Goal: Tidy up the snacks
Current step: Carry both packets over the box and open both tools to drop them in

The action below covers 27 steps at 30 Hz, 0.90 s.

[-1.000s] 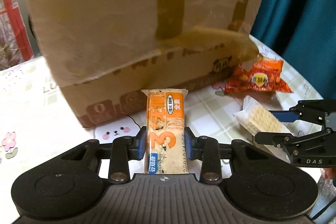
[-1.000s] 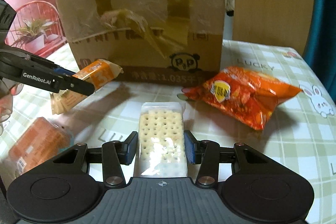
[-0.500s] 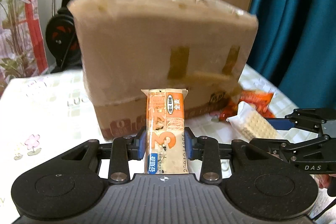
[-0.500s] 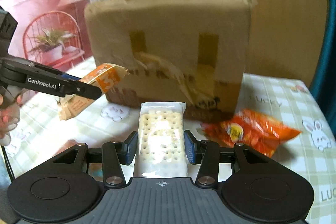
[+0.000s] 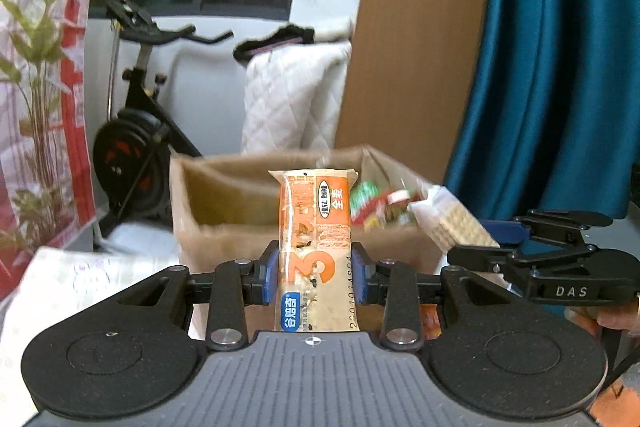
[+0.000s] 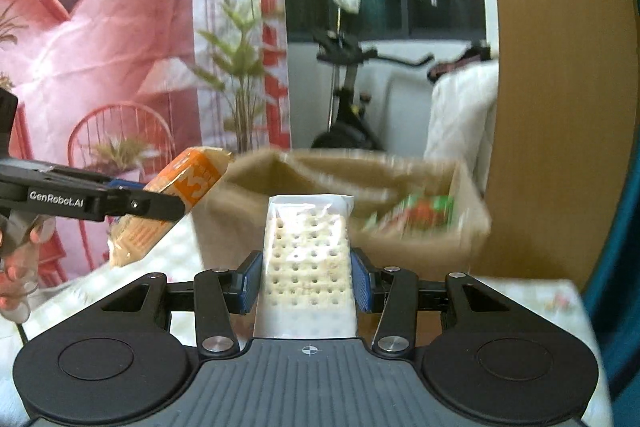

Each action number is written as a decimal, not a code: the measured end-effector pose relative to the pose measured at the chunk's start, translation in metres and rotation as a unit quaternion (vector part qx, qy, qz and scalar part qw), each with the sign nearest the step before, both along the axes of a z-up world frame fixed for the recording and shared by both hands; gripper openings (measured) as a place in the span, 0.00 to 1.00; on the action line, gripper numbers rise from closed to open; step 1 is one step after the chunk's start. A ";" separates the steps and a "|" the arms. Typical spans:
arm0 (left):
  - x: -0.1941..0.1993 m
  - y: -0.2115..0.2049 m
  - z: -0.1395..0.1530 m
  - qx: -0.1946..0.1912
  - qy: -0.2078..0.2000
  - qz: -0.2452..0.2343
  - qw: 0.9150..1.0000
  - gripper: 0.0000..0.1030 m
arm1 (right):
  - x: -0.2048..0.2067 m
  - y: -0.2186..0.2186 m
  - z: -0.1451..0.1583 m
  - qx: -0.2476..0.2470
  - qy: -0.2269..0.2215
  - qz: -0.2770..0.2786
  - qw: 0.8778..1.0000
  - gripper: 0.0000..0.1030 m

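Now left hand-held gripper (image 5: 315,277) clamps orange bar (image 5: 316,247); right (image 6: 306,281) clamps crackers (image 6: 306,263).

Both grippers, left (image 5: 315,277) and right (image 6: 307,283), hold their jaws clamped, side by side.

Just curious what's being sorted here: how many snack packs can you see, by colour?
Orange pack, in the left gripper: 1
White cracker pack, in the right gripper: 1
Red-and-green pack, blurred, in the cardboard box: 1
Total: 3
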<state>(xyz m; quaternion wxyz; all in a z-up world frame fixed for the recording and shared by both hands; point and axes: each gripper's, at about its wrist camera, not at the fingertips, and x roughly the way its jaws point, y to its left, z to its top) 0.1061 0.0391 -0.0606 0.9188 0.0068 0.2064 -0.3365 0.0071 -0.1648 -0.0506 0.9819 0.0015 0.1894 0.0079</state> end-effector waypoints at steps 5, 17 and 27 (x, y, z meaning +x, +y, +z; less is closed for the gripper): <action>0.038 -0.022 0.018 -0.013 -0.007 0.017 1.000 0.36 | 0.054 -0.021 0.017 -0.009 -0.009 -0.013 1.000 0.41; 0.114 -0.042 0.000 0.009 0.055 0.071 0.996 0.36 | 0.149 -0.040 -0.020 0.023 0.048 -0.033 0.998 0.42; 0.104 -0.027 -0.002 0.005 0.071 0.074 0.995 0.53 | 0.126 -0.038 -0.029 0.041 0.047 -0.045 0.997 0.47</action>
